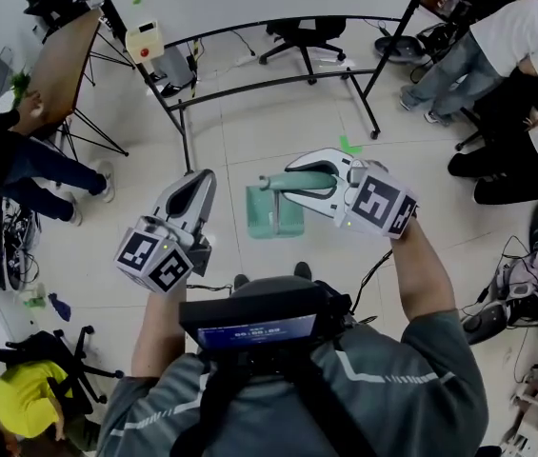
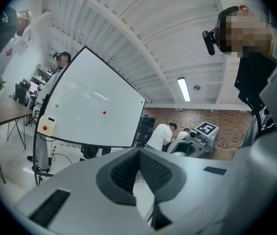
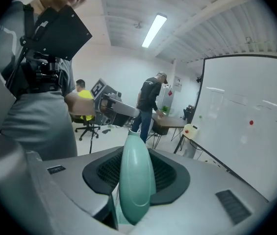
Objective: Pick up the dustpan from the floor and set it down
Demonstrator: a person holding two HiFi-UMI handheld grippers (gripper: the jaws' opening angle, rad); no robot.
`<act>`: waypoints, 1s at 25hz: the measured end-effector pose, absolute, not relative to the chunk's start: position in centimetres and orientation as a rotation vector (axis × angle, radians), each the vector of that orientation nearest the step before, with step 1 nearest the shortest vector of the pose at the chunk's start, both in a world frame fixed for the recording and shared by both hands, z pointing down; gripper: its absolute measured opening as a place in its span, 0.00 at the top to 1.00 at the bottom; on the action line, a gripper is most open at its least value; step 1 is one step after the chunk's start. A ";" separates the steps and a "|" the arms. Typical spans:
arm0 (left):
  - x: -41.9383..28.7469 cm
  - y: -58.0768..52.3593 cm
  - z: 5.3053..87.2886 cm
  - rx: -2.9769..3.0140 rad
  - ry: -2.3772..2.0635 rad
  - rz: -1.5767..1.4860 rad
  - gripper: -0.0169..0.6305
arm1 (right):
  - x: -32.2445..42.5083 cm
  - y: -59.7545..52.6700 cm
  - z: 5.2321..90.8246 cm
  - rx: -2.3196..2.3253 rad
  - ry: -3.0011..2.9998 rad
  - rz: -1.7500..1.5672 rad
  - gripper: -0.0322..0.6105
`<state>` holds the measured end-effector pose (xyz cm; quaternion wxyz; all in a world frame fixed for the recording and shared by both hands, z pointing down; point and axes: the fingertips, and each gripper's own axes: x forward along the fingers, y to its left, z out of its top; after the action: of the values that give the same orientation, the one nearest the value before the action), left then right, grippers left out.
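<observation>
Right gripper (image 1: 288, 179) is clamping its two jaws on the handle (image 3: 136, 180) of a pale green dustpan (image 1: 273, 215), with the dark pads pressing the handle from both sides. The handle is running out past the jaw tips and the pan is hanging beyond it, in the air above the pale tiled floor (image 1: 249, 131), just ahead of the person's feet and touching nothing else. Left gripper (image 1: 200, 181) is hovering beside it, apart from the dustpan, with its jaws together and nothing between them.

Further out, the curved black frame of a whiteboard stand (image 1: 278, 79) is crossing the floor ahead, and other people are standing or sitting around the edges of the room.

Judging by this, the pick-up is done and the carrying step is in hand; the set-down is not yet made. The next move is likely calling for a bare patch of floor or other surface, a slow lowering with the pan kept level until its base is resting, and only then parting the jaws.
</observation>
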<state>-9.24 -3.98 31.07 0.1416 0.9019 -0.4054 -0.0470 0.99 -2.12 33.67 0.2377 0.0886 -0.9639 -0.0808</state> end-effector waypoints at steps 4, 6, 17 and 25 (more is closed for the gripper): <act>-9.3 -3.2 30.8 2.626 -1.173 -0.110 0.93 | 0.8 -1.8 33.0 0.251 -2.645 -0.238 0.70; -9.5 -2.9 31.1 2.626 -1.173 -0.112 0.93 | 0.7 -1.7 33.1 0.251 -2.646 -0.241 0.70; -10.7 -3.0 31.1 2.593 -1.189 -0.167 0.93 | 0.7 -2.4 33.0 0.284 -2.661 -0.211 0.70; -12.6 -2.9 32.1 2.608 -1.178 -0.181 0.93 | -0.5 -2.1 33.4 0.322 -2.652 -0.210 0.70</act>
<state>-12.58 -2.85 32.08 0.1364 0.9010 -0.4070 -0.0624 -0.51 -2.13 33.36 0.2290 0.1170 -0.9633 -0.0763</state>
